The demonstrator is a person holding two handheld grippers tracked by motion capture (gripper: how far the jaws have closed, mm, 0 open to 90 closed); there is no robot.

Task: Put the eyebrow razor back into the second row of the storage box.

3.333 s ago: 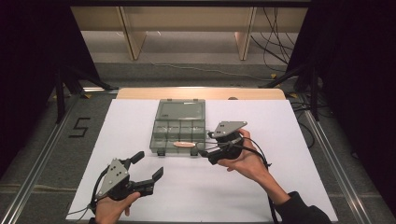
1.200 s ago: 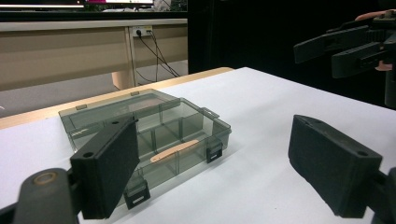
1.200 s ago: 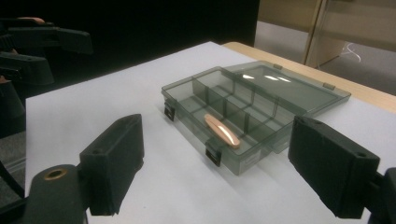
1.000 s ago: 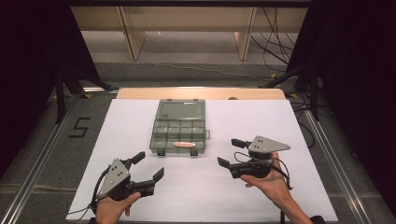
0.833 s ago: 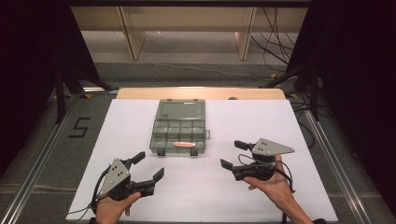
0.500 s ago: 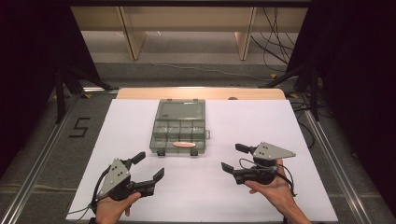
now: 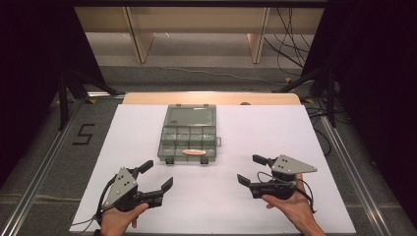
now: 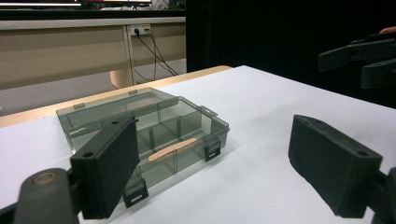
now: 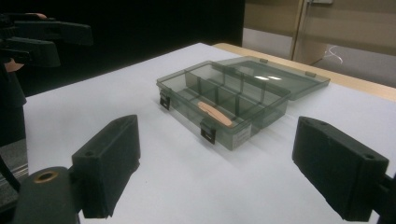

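A: Where does the compartment box [image 7: 189,140] sit?

B: Near the middle of the white table [image 7: 265,128], a little toward 12 o'clock. Its clear lid [image 7: 191,114] lies folded back flat toward the far edge, stopping short of the wooden strip [image 7: 147,98] that borders the white surface there.

A: Anything inside?

B: A pale, flat wooden stick [image 7: 193,152] lies in the front row of compartments, along the box's near wall, between the two black latches [image 8: 212,149].

A: And the grippers?

B: The left gripper [image 7: 157,177] is at about 7 o'clock from the box, the right gripper [image 7: 251,169] at about 5 o'clock. Both have their jaws spread wide with nothing between them. Each is held by a hand [image 7: 295,209] close to the table's near edge.

A: How much room is there?

B: Bare white surface lies between the box's front wall and both grippers, and between the two grippers themselves. At 3 and 9 o'clock of the box the table is bare out to its side edges. In the left gripper view the right gripper [image 8: 364,60] shows well off at the upper right.
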